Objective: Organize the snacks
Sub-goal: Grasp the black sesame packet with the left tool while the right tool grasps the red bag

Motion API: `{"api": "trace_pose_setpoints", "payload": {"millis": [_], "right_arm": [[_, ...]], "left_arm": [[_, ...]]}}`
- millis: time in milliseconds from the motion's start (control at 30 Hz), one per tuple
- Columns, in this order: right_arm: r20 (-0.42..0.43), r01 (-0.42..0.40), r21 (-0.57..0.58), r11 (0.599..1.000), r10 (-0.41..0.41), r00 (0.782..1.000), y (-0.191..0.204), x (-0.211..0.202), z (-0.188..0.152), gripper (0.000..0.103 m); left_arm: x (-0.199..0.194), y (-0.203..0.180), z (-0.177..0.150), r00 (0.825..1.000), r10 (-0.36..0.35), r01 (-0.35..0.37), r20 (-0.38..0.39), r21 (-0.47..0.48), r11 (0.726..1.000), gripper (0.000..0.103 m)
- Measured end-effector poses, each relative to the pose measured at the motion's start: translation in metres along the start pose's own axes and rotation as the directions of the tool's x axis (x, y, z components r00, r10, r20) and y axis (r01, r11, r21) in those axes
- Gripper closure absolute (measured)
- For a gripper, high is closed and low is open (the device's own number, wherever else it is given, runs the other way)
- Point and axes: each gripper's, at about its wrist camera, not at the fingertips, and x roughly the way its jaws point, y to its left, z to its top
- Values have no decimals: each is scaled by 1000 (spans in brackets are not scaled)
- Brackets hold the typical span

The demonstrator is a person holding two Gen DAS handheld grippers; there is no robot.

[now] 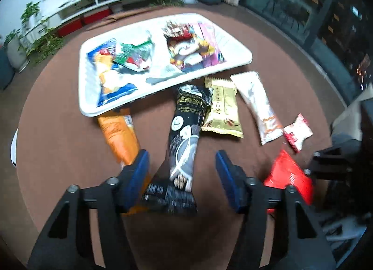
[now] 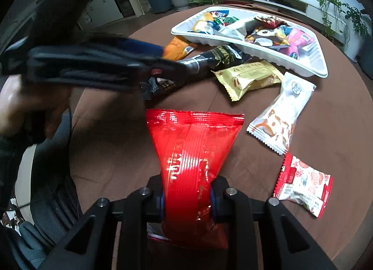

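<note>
In the right wrist view the right gripper (image 2: 188,200) is clamped on a glossy red snack packet (image 2: 193,153), its blue pads pinching the packet's waist so the ridged foil bunches there and flares to a crimped top edge at 12 o'clock. At 3 o'clock of it, on the brown round table (image 2: 112,153), lies a small red-and-white sachet (image 2: 303,188) with serrated ends. Farther, at 2 o'clock, a white bar wrapper (image 2: 282,116) with orange print lies on a slant, and beyond it a gold wrapper (image 2: 249,76).

In the left wrist view the left gripper (image 1: 181,172) stands wide open, its blue pads (image 1: 137,176) astride the near end of a long black snack packet (image 1: 186,134) with white lettering, not pressing it. An orange packet (image 1: 119,137) lies just beside at 10 o'clock, its far end under the tray's rim. At 12 o'clock sits the white divided tray (image 1: 242,53), holding blue, green and pink wrapped snacks in both compartments.
</note>
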Motion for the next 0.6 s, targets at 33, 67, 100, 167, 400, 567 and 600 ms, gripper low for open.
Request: {"api": "trace_pose_setpoints", "payload": {"millis": [33, 67, 100, 167, 400, 567, 600], "right_arm": [[-1, 0, -3, 1000, 0, 1000, 0, 0, 0, 74], [-2, 2, -3, 1000, -2, 1000, 0, 0, 0, 74], [-2, 2, -2, 1000, -2, 1000, 1, -1, 0, 74], [-2, 1, 0, 1000, -1, 1000, 1, 2, 2, 73], [-4, 28, -30, 999, -28, 1000, 7, 11, 8, 73], [2, 37, -30, 999, -37, 999, 8, 11, 8, 72], [4, 41, -26, 999, -41, 999, 8, 11, 8, 73]], "left_arm": [[10, -1, 3, 999, 6, -6, -37, 17, 1000, 54], [25, -2, 5, 996, 20, -16, -93, 37, 999, 56], [29, -3, 6, 994, 28, -23, -101, 51, 998, 57], [33, -1, 12, 993, 20, -13, -113, 60, 998, 57], [44, -5, 28, 989, 26, -7, -144, 133, 991, 81], [45, -9, 27, 993, 22, -5, -116, 137, 991, 82], [45, -8, 26, 994, 15, 0, -111, 133, 991, 83]]}}
